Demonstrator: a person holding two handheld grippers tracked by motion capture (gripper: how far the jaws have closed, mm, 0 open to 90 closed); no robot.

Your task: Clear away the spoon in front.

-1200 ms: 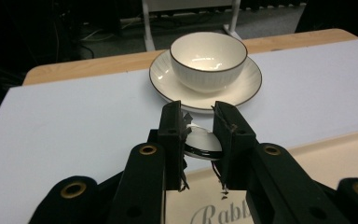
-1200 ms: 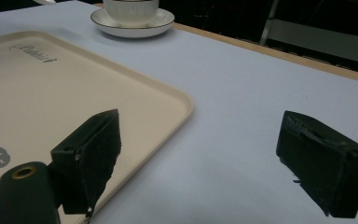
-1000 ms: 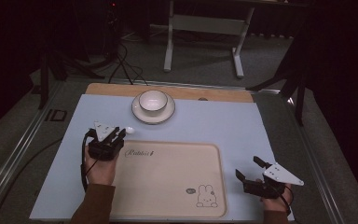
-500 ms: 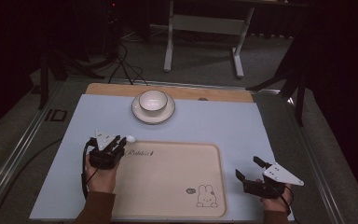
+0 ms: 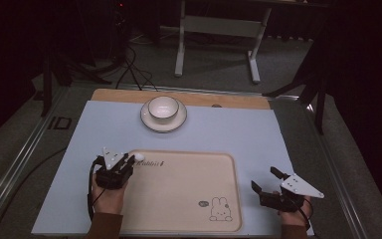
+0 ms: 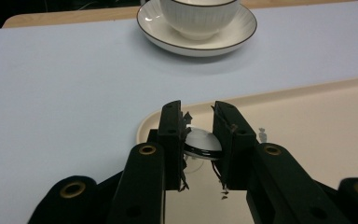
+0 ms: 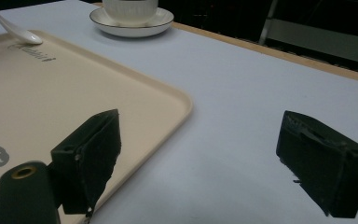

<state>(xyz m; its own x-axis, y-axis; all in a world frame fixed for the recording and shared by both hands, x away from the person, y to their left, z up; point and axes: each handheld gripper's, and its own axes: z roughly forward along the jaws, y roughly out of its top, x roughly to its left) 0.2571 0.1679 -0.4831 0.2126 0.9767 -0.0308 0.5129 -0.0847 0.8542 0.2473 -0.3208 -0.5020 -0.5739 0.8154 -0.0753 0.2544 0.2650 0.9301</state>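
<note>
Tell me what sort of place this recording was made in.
Probably a lab or workshop set up for recording tabletop tasks, not a home. A blue mat covers the table, cables trail across the grey floor, and a metal stand sits in the dark beyond.

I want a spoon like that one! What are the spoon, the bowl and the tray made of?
The spoon looks like glossy white ceramic, though it could be plastic: smooth with a soft shine. The bowl looks like glazed ceramic: ribbed sides, dark rim line, light glints. The tray looks like matte beige plastic: a dull, even surface with a moulded raised rim and printed rabbit.
</note>
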